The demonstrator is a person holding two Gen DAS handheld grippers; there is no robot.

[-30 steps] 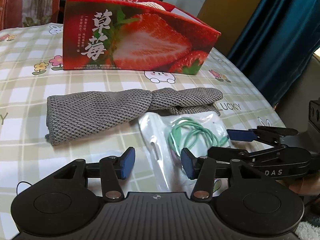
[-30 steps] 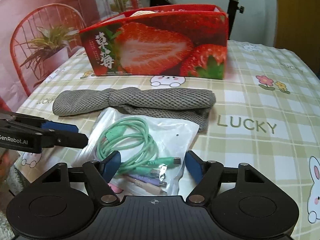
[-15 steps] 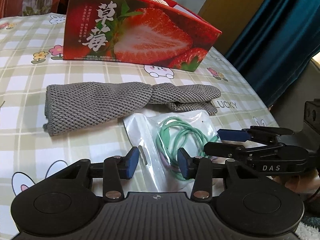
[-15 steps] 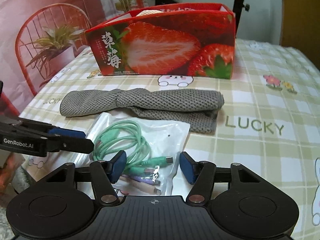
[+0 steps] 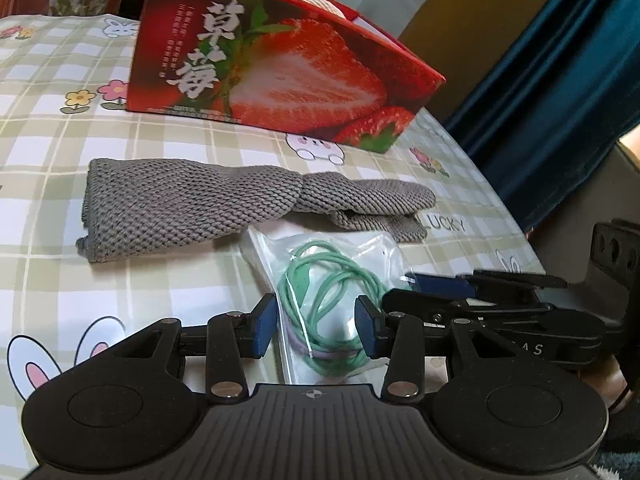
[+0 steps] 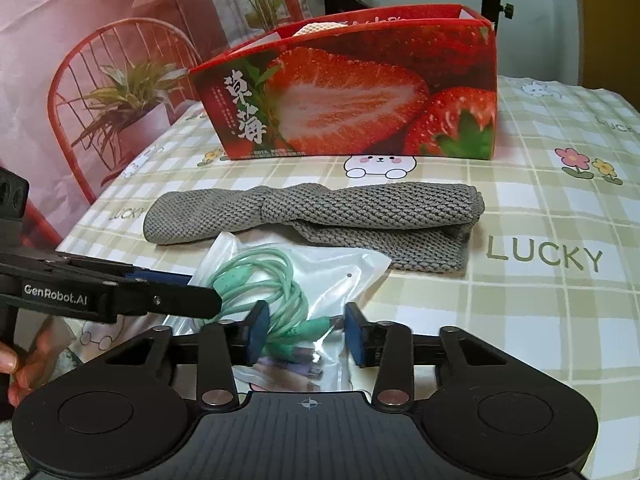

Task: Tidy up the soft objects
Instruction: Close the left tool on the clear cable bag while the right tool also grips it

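Since a second ago both grippers have narrowed around one clear bag (image 6: 320,280) of cables before one grey knit cloth (image 6: 360,212) and one strawberry box (image 6: 360,100): right gripper (image 6: 306,332) closing, left gripper (image 5: 316,326) part-open, neither visibly pinching.

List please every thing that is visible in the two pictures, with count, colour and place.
box: one, red with strawberry print, far side of table.
cloth: one, grey knit, folded, in front of the box.
bag: one, clear plastic, near edge, partly over the cloth; holds a green cable and purple plugs.
tablecloth: one, green-and-white check with bunnies.
chair: one, red wire, beyond the table.
curtain: one, dark teal, to the side.
left gripper: black with blue pads, bag between them.
right gripper: same, jaws closing around the bag.
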